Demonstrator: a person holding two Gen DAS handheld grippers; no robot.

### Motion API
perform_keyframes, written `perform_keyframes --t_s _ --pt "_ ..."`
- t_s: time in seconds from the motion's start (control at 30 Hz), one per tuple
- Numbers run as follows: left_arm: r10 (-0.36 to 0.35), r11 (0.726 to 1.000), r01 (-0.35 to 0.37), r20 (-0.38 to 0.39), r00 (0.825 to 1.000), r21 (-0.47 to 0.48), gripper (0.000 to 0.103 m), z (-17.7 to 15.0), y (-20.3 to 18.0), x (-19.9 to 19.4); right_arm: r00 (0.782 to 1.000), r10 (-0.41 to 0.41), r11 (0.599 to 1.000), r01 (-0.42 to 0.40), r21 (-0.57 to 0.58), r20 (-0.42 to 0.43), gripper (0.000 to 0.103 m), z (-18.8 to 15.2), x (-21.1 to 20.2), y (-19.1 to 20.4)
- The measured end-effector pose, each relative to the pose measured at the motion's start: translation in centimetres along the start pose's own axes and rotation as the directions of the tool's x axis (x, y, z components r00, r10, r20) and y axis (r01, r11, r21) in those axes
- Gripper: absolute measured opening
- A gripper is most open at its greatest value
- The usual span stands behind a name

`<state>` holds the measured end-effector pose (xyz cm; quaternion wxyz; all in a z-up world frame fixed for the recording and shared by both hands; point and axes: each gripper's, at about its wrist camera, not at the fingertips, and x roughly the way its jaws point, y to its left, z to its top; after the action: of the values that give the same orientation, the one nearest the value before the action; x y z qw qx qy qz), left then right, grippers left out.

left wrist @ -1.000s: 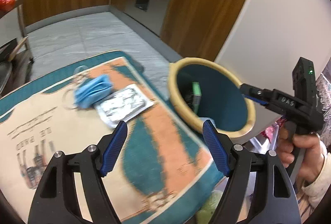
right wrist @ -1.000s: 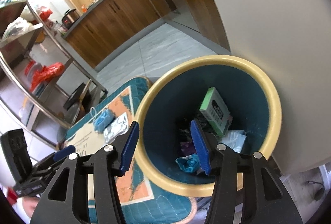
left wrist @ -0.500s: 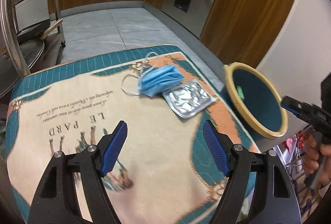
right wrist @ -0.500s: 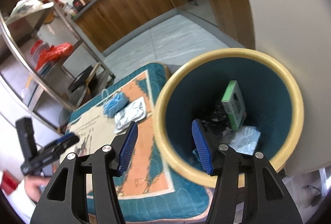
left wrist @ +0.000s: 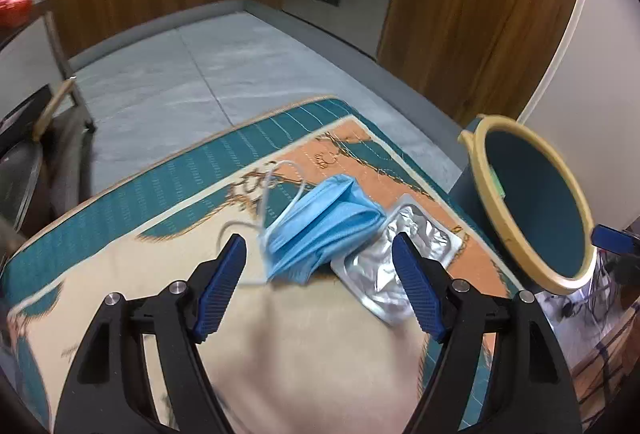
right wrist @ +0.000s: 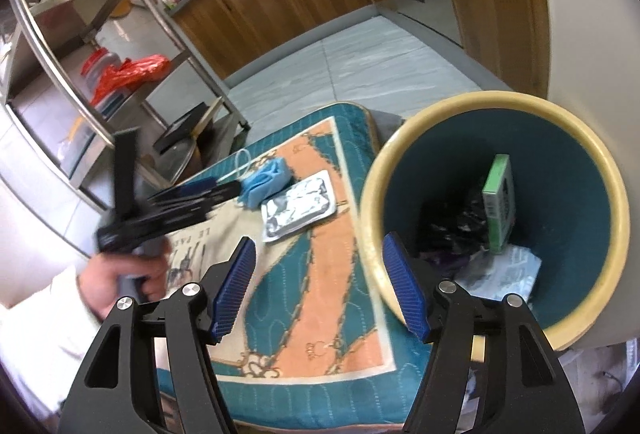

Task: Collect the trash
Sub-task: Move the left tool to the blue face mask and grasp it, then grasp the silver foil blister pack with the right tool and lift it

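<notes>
- From the left wrist we see our left gripper (left wrist: 320,286) with its jaws spread and nothing between them, above a patterned mat (left wrist: 168,193); a blue face mask (left wrist: 324,222) lies on it, partly overlapping a silver blister pack (left wrist: 416,254); a yellow-rimmed bin (left wrist: 516,234) stands beside the mat's edge.
- From the right wrist we see our right gripper (right wrist: 316,290) with its jaws opening and holding nothing; the bin (right wrist: 616,234) contains a green box (right wrist: 500,209) and wrappers; mask (right wrist: 266,183) and blister pack (right wrist: 300,205) remain on the mat (right wrist: 320,306).
</notes>
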<state>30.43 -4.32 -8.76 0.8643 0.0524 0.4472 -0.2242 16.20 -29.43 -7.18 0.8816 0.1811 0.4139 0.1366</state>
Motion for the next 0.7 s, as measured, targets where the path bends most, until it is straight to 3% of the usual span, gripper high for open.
perform_keyframes --t_s 0.2,0.27,0.33,0.4,0.43,0.47,0.7 --pt "-0.024 0.999 0.026 -0.065 0.998 0.028 0.072 0.8 0.1 3.8 0.998 0.039 0.999 -0.039 -0.019 -0.045 0.067 0.0 1.2 1.2" --pt "-0.048 0.999 0.050 -0.095 0.994 0.019 0.054 0.8 0.2 4.8 0.997 0.049 0.999 -0.050 -0.020 -0.059 0.067 0.0 1.6 1.6" --pt "-0.044 0.999 0.046 -0.091 0.995 0.026 0.049 0.7 0.1 4.9 0.995 0.054 0.998 -0.056 -0.021 -0.078 0.067 -0.2 2.2 1.8" --pt "-0.053 0.998 0.054 -0.094 0.994 0.014 0.034 0.7 0.2 4.9 0.994 0.057 0.998 -0.059 -0.021 -0.097 0.068 -0.4 2.7 2.2" --pt "-0.049 0.999 0.050 -0.099 0.994 0.011 0.019 0.6 0.4 4.8 0.993 0.059 0.998 -0.062 -0.022 -0.103 0.068 -0.4 2.9 2.4" --pt "-0.046 0.999 0.047 -0.103 0.994 0.007 0.016 0.6 0.5 4.8 0.992 0.060 0.998 -0.062 -0.022 -0.109 0.068 -0.5 3.1 2.5" --pt "-0.103 0.994 0.105 -0.128 0.986 0.016 0.012 -1.1 -0.5 3.6 0.985 0.058 0.998 -0.058 0.008 -0.163 0.068 -0.8 4.9 2.9"
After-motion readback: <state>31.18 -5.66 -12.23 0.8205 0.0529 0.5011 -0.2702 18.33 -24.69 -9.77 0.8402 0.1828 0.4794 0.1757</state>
